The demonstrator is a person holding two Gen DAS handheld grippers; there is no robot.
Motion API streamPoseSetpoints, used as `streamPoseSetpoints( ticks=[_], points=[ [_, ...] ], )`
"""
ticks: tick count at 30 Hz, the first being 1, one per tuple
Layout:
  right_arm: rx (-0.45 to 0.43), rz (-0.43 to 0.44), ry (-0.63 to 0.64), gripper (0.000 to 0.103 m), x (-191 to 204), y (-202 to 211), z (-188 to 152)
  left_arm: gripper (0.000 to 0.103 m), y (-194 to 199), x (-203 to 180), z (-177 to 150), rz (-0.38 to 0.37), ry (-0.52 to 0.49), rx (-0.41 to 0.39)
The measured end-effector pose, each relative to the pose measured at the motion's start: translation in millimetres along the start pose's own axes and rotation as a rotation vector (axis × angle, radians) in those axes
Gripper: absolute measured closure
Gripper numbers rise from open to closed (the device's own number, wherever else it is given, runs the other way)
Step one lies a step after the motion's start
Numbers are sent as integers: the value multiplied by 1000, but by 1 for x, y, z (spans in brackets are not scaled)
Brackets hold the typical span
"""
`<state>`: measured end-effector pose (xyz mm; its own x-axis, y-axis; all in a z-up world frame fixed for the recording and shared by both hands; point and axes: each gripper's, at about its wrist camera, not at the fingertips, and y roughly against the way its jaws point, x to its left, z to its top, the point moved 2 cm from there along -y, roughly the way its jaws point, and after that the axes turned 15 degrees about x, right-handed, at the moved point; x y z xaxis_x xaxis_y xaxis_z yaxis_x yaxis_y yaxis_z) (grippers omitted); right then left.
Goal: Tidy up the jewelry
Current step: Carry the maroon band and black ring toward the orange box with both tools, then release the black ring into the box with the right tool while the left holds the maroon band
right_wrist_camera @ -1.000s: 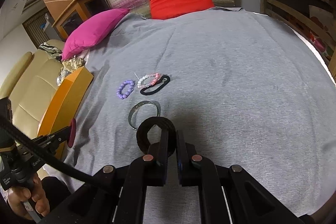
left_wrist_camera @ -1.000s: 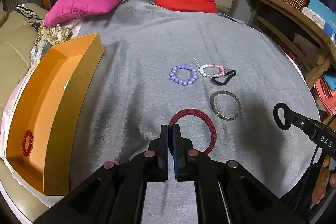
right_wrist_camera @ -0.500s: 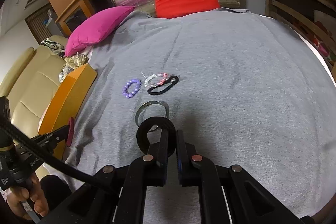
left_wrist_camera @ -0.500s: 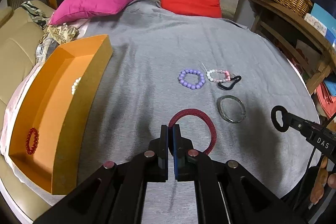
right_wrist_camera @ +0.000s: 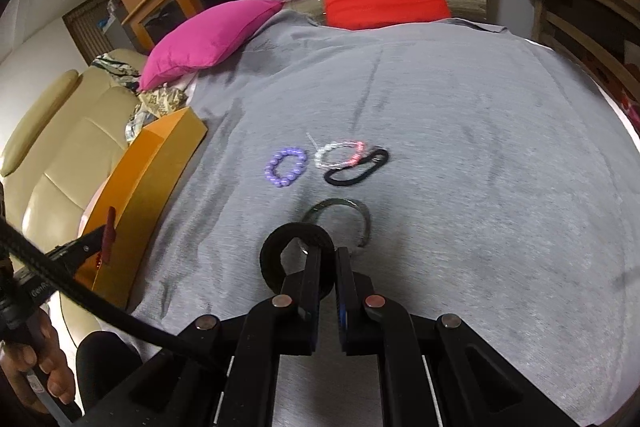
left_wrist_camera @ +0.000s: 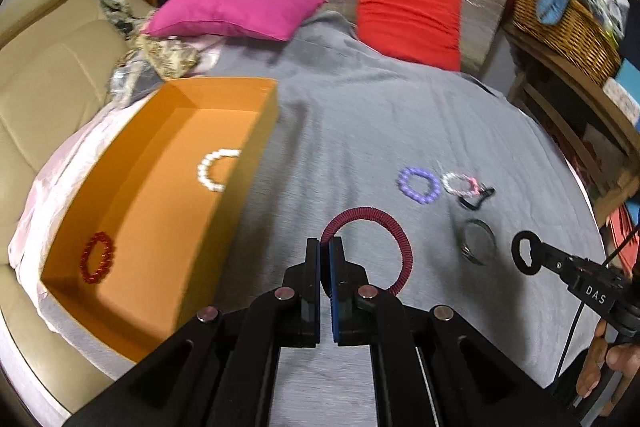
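Left tongs [left_wrist_camera: 324, 247] pinch a light, springy dark-red cord bangle [left_wrist_camera: 394, 239] by its rim; right tongs [right_wrist_camera: 329, 255] clamp a soft-looking black hair tie [right_wrist_camera: 276, 255].

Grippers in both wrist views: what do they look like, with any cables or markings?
The left gripper and the right gripper are matt black two-finger tools with angular linkage arms, round silvery pivot pins and blue inner pads. White letters "DAS" mark the right gripper's side. A thick black braided cable runs from the left gripper; its faint lettering is unreadable.
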<state>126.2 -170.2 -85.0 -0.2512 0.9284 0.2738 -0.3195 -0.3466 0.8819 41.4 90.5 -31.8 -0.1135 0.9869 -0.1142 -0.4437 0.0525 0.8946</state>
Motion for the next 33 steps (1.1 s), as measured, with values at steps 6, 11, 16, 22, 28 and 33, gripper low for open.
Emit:
streamPoseSetpoints(
  ticks=[6,11,16,22,28,33],
  points=[
    [5,1,61,96,29,-5,10,99,6,48,6,27,106,-19],
    [2,13,121,96,62,-7,27,99,-1,91,11,63,192,-8],
    [-16,33,195,96,103,-7,48,99,-13,121,14,92,247,18],
    [-17,65,260,96,149,-17,69,99,-23,143,16,129,283,40],
    [24,102,322,96,198,-42,93,99,-31,161,17,145,323,60],
    [53,92,377,96,235,-68,110,99,-38,175,21,153,346,67]
  ],
)
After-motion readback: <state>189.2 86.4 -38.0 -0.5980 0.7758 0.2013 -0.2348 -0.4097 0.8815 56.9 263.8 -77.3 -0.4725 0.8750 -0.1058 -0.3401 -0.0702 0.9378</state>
